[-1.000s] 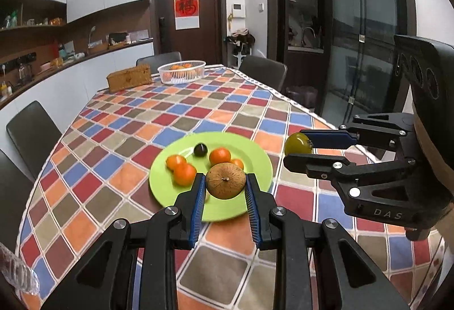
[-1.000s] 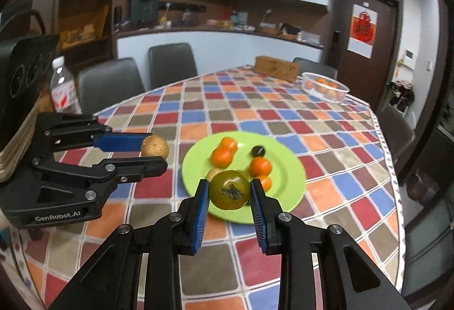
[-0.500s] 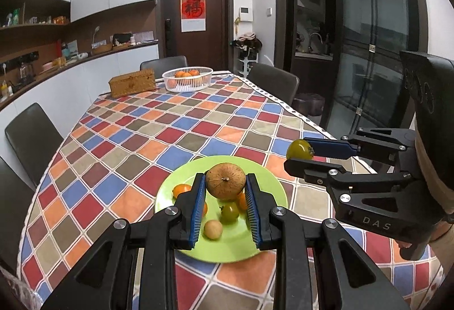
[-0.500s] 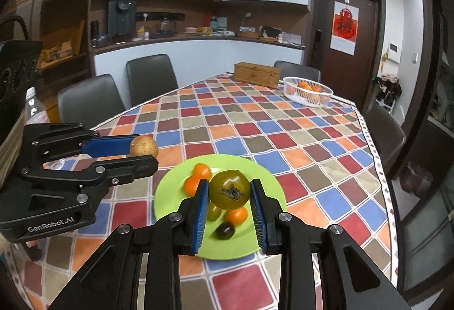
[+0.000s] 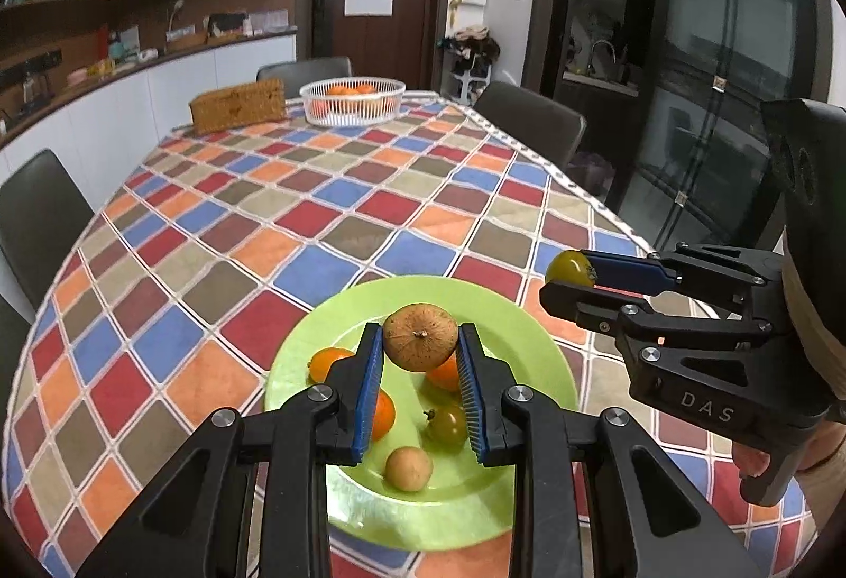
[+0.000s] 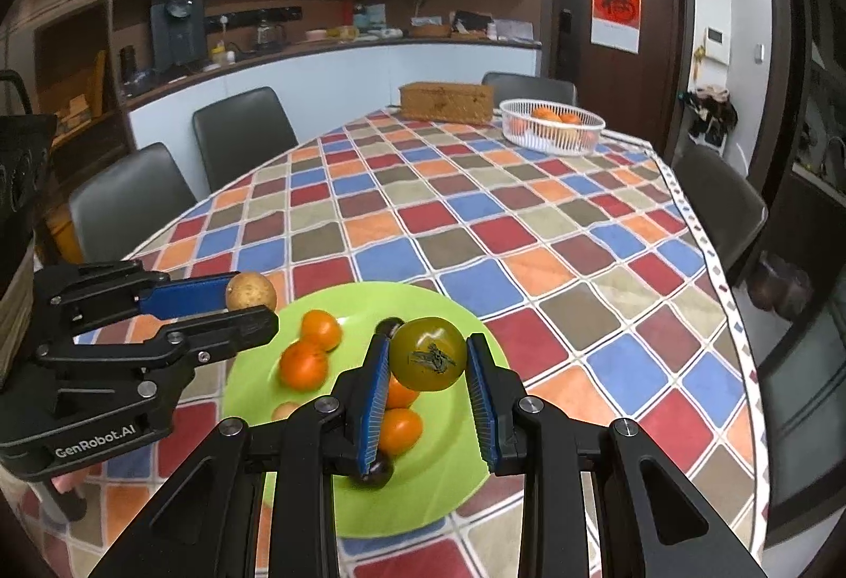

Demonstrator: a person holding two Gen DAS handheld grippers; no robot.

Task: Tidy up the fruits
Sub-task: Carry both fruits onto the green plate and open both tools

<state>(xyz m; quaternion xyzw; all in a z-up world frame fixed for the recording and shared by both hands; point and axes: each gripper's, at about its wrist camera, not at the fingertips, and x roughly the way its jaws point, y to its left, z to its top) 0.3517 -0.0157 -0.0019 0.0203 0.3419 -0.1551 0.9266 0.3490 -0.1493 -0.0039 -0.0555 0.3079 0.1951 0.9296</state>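
My left gripper (image 5: 420, 348) is shut on a brown round fruit (image 5: 420, 336) and holds it above the green plate (image 5: 534, 345). My right gripper (image 6: 428, 358) is shut on a yellow-green tomato (image 6: 428, 354) above the same plate (image 6: 465, 446). The plate holds several small oranges (image 6: 303, 365), a small green tomato (image 5: 447, 423), a small tan fruit (image 5: 407, 468) and dark fruits (image 6: 376, 471). The right gripper (image 5: 568, 276) shows at the right of the left wrist view, and the left gripper (image 6: 248, 300) at the left of the right wrist view.
A white basket (image 5: 352, 101) with oranges and a wicker box (image 5: 237, 104) stand at the far end of the checkered tablecloth (image 5: 317, 208). Dark chairs (image 6: 243, 136) line the table's sides. The table edge (image 6: 735, 313) runs close on the right.
Both grippers have risen and pulled back with their fruits; the plate now sits lower and nearer in both views, and more of the far table shows.
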